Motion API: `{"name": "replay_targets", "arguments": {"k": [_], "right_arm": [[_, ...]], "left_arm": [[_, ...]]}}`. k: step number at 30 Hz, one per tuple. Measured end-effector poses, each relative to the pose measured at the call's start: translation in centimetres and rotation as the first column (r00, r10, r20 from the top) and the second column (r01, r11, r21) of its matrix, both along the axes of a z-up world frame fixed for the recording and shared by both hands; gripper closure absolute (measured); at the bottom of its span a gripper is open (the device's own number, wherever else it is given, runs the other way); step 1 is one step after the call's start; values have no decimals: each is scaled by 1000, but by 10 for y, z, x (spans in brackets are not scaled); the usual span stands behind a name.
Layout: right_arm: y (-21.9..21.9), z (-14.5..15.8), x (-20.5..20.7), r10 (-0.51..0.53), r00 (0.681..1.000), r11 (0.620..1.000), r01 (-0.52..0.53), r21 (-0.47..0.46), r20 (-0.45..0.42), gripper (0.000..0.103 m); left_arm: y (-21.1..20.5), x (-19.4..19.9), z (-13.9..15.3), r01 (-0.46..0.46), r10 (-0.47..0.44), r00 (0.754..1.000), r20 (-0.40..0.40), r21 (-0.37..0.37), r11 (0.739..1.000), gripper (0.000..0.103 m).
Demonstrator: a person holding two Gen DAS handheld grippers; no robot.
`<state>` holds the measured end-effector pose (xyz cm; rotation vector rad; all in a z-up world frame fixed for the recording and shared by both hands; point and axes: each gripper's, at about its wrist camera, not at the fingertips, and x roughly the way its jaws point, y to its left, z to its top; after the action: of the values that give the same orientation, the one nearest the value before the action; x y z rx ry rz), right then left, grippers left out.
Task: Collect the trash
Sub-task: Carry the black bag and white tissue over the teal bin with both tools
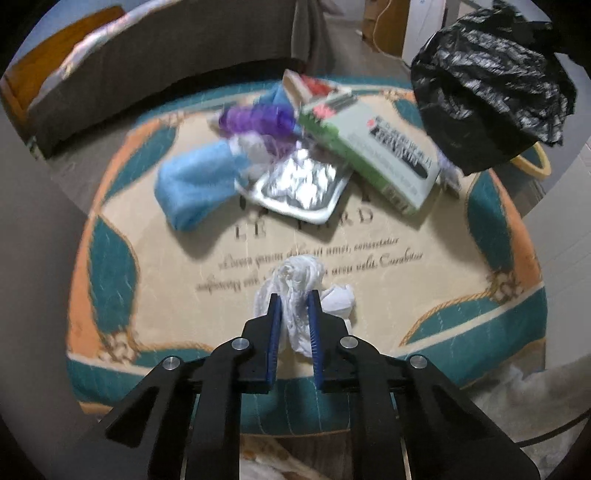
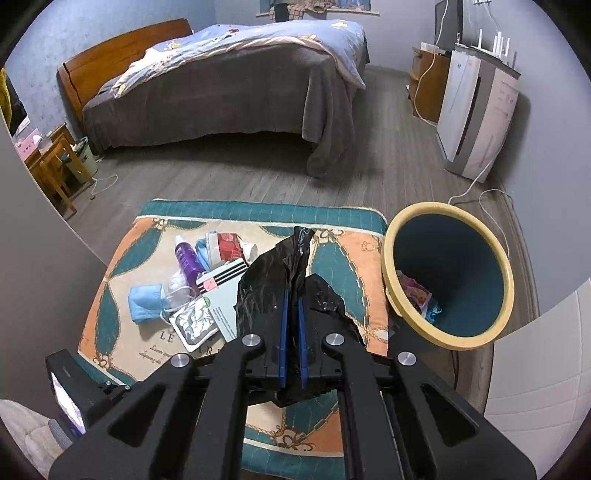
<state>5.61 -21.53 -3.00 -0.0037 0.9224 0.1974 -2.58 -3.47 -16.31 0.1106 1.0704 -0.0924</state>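
Left gripper jaws pinched white tissue over rug; right gripper jaws clamped black bag near bin.

- Grey wood-plank floor; bluish-grey walls
- Bed with an orange wooden headboard, grey blanket and pale blue quilt
- Small wooden side table at left
- White appliance at right; white cables trail across the floor
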Motion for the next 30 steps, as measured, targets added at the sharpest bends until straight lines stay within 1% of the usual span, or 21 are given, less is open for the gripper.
{"name": "replay_targets", "arguments": {"k": [7, 16, 19, 22, 24, 26, 30], "right_arm": [[-9, 10, 2, -28, 999, 999, 27, 22, 36, 99], [-18, 14, 4, -66, 996, 998, 67, 0, 63, 99], [-21, 16, 5, -75, 994, 997, 75, -1, 75, 99], [-26, 17, 7, -81, 993, 997, 82, -5, 89, 99], [-32, 18, 10, -90, 992, 996, 89, 11, 90, 99], [-38, 17, 13, -101, 991, 995, 100, 21, 87, 99], [-49, 13, 21, -130, 987, 991, 130, 10, 91, 99]], "left_arm": [[-6, 1, 35, 23, -21, 994, 111, -17, 1000, 88], [-12, 7, 60, 27, -20, 986, 166, -40, 999, 88], [-19, 9, 73, 56, -51, 977, 206, -16, 998, 88], [-24, 12, 80, 75, -75, 970, 231, 8, 997, 88], [-28, 16, 82, 86, -90, 967, 238, 27, 996, 88], [-33, 21, 84, 88, -93, 966, 240, 29, 996, 88], [-41, 29, 89, 98, -102, 962, 252, 27, 995, 88]]}}
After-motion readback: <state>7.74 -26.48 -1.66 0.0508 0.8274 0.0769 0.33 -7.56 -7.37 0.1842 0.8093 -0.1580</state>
